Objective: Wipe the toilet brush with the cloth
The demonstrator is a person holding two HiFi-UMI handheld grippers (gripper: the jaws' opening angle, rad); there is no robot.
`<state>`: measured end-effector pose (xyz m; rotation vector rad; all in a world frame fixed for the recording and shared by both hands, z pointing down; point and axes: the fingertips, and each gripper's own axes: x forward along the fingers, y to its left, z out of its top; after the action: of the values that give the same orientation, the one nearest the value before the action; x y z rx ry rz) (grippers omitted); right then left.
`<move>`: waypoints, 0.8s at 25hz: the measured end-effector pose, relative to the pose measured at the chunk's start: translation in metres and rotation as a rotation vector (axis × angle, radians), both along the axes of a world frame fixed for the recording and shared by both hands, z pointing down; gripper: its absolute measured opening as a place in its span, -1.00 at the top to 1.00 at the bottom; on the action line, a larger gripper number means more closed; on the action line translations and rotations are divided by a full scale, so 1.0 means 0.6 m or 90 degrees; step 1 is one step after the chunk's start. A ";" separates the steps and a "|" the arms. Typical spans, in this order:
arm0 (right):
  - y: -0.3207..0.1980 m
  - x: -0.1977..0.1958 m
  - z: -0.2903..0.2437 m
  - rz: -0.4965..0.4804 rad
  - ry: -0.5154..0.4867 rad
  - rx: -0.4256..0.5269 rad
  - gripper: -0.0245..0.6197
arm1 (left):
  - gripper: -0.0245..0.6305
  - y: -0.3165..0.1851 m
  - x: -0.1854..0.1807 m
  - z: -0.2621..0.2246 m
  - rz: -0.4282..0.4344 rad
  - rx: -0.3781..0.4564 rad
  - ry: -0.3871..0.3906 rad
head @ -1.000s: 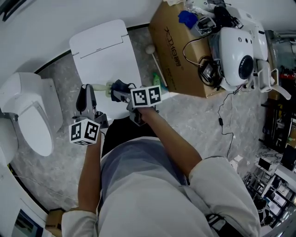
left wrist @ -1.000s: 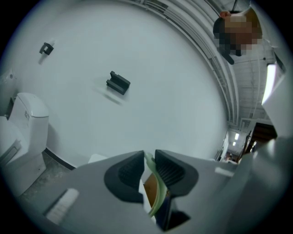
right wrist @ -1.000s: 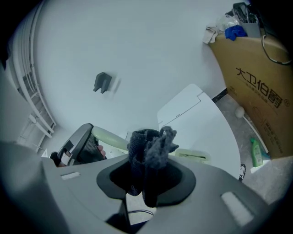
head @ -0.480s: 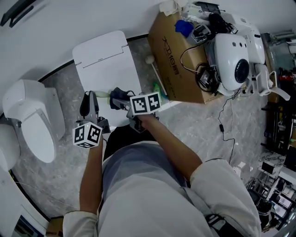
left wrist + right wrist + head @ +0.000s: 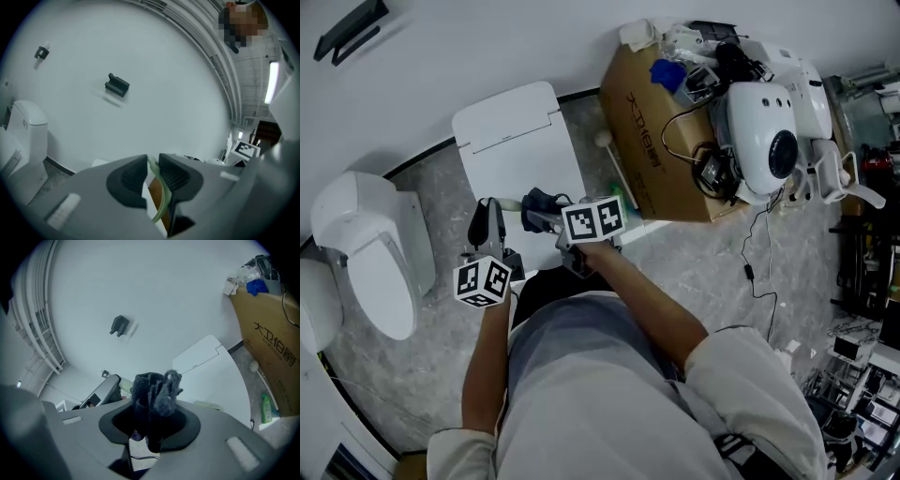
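Pinches the toilet brush (image 5: 162, 193) handle, fingers of the left gripper (image 5: 152, 161) narrow on it, long axis pointing rightward. Clamps the bunched cloth (image 5: 154, 392) in the right gripper (image 5: 150, 420), just beside that handle.

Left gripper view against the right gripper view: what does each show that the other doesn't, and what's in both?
Only the left gripper view: the left gripper, fingers shut on the pale green toilet brush handle, and the toilet. Only the right gripper view: the right gripper, fingers shut on the dark grey cloth, and a green bottle on the floor. Both: the white wall with its dark bracket.
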<state>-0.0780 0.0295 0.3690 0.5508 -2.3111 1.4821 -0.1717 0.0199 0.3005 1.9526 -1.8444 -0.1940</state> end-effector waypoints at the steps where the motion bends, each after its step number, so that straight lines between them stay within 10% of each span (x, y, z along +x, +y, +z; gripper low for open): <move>1: 0.001 -0.001 -0.002 -0.002 0.000 0.001 0.58 | 0.93 0.001 0.000 0.001 0.001 -0.001 -0.001; 20: -0.009 -0.028 -0.072 -0.023 -0.030 0.069 0.58 | 0.93 -0.006 -0.001 -0.005 0.030 -0.013 -0.005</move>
<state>-0.0951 0.0244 0.3260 0.5051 -2.4349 1.3742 -0.1722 0.0164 0.2977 1.9840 -1.7964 -0.1515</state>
